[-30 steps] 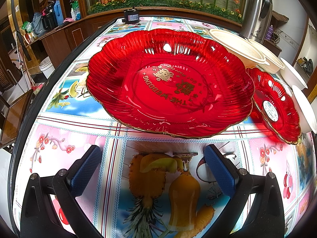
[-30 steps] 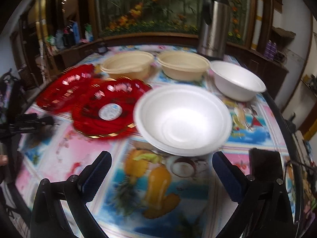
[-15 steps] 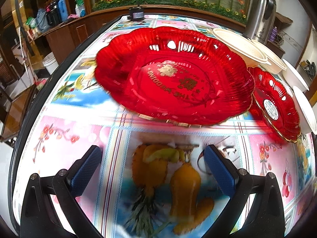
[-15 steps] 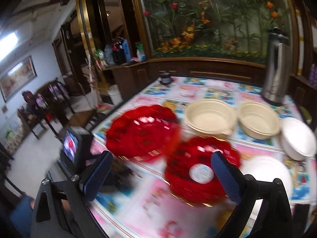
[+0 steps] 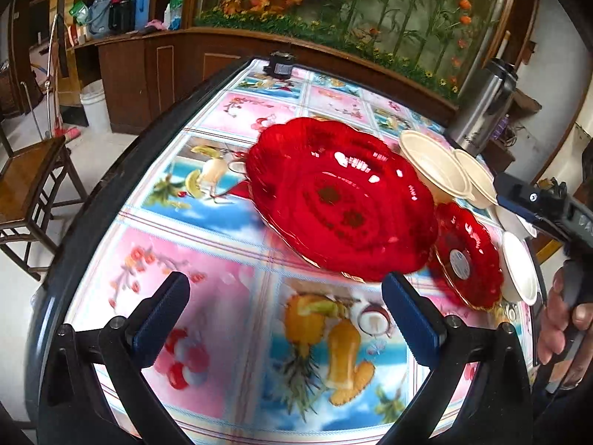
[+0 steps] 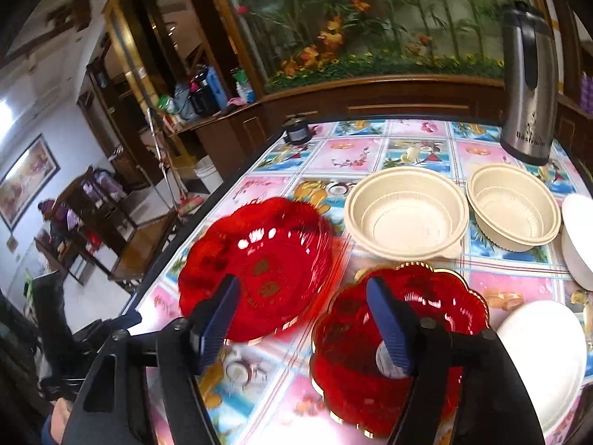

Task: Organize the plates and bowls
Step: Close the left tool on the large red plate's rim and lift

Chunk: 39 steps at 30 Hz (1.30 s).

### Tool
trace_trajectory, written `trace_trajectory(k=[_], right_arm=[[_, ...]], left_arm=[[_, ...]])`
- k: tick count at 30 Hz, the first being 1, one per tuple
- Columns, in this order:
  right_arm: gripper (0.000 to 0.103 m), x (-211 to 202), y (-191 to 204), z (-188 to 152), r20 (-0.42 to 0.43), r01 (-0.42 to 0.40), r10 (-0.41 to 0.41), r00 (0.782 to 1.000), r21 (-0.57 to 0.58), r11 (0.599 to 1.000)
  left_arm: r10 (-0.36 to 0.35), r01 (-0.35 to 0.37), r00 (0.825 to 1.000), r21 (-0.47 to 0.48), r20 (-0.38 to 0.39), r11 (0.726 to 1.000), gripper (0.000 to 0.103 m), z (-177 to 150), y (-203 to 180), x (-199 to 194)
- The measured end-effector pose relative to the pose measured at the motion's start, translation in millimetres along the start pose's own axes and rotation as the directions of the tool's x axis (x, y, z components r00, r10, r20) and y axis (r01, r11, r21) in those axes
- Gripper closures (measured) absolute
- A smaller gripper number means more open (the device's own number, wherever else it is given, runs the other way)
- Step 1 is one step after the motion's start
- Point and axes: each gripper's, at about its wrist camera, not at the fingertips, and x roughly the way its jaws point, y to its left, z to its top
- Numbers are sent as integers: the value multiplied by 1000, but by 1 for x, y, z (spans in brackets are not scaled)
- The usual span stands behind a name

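The big red plate [image 6: 255,263] lies at the worktop's [image 5: 207,296] left edge, the small red plate [image 6: 400,337] just beside it, cream bowls [image 6: 406,215] behind. Our right tongs [image 6: 304,319] are closing above them on nothing; our left tongs [image 5: 285,319] hang spread and empty.

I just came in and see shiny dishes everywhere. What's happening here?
A person is tidying dishes with two hand-held grippers. The right gripper hangs over the small red scalloped plastic plate, jaws closing on nothing yet. The left gripper is open and empty, facing the large red scalloped plate. Two beige bowls wait behind.
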Motion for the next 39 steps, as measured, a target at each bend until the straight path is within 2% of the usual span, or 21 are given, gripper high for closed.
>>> trace_trajectory(k=[2, 6, 8, 9, 11, 15, 17, 18, 20, 22, 24, 25, 31, 39], right_arm=[[40, 13, -5, 7, -20, 12, -11, 1000, 20, 1000], [57, 37, -8, 15, -62, 25, -22, 998, 47, 999], [60, 47, -9, 17, -72, 51, -48, 996, 48, 998], [60, 52, -11, 18, -75, 58, -53, 996, 53, 997], [61, 61, -14, 19, -87, 57, -51, 995, 64, 996], [77, 78, -20, 20, -114, 60, -53, 992, 63, 996], [82, 87, -24, 19, -134, 58, -48, 990, 71, 996], [86, 90, -25, 18, -141, 55, -44, 989, 72, 996], [86, 97, -28, 17, -151, 56, -45, 988, 72, 996], [87, 102, -29, 16, -159, 45, -31, 987, 79, 996], [97, 108, -28, 14, -172, 29, -15, 985, 79, 996], [98, 111, -28, 13, -177, 23, -7, 984, 88, 996], [99, 110, -23, 9, -148, 30, -18, 989, 75, 997], [98, 83, -6, 9, -107, 5, -1, 994, 32, 999]], left_arm=[[32, -32, 999, 13, -4, 999, 0, 13, 4, 8], [30, -31, 998, -23, -47, 999, 2, 40, 19, 21], [21, -24, 998, -45, -59, 999, 16, 49, 25, 26], [15, -19, 997, -54, -70, 998, 19, 55, 28, 33], [8, -14, 996, -66, -90, 998, 37, 60, 29, 42], [-14, 5, 992, -76, -126, 997, 51, 61, 27, 63], [-22, 10, 990, -86, -138, 996, 65, 60, 27, 71], [-32, 20, 990, -91, -139, 996, 67, 61, 28, 74], [-49, 36, 989, -94, -137, 995, 75, 60, 28, 77], [-52, 40, 989, -85, -139, 996, 76, 61, 26, 81], [-55, 45, 988, -73, -141, 996, 84, 60, 23, 84], [-49, 41, 990, -65, -136, 997, 84, 60, 22, 85], [-23, 18, 993, -39, -116, 999, 85, 55, 19, 82], [6, -9, 998, -41, -66, 999, 85, 37, 20, 49]])
